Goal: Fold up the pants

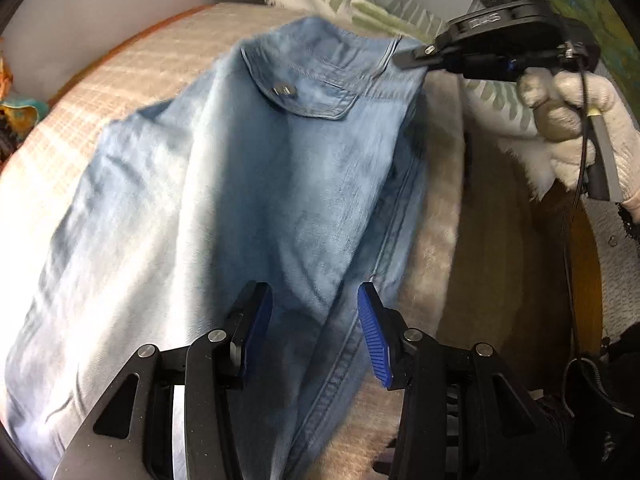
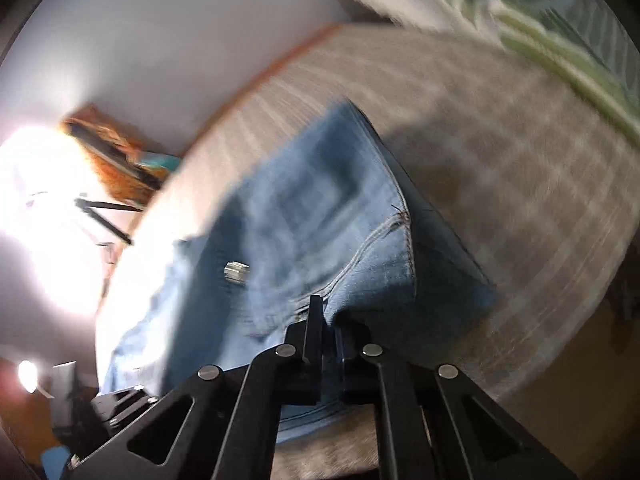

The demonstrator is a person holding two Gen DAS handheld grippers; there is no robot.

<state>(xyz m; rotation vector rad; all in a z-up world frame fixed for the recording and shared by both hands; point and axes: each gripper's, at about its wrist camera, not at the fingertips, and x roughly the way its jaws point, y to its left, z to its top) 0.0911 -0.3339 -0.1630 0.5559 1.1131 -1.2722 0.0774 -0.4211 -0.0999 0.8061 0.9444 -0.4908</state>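
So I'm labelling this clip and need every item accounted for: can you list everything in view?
pants: one, light blue denim, spread on the bed, waist corner lifted
pocket button: one, silver, on the back pocket flap
bed cover: one, beige check, under the pants
blanket: one, white and green pattern, at the far end of the bed
wall: white, behind the bed
orange clutter: blurred, beside the bed, count unclear
left tongs: black with blue pads, open over the pants
right tongs: black, shut on the pants' waist edge
gloved hand: one, white knit glove, holding the right tongs
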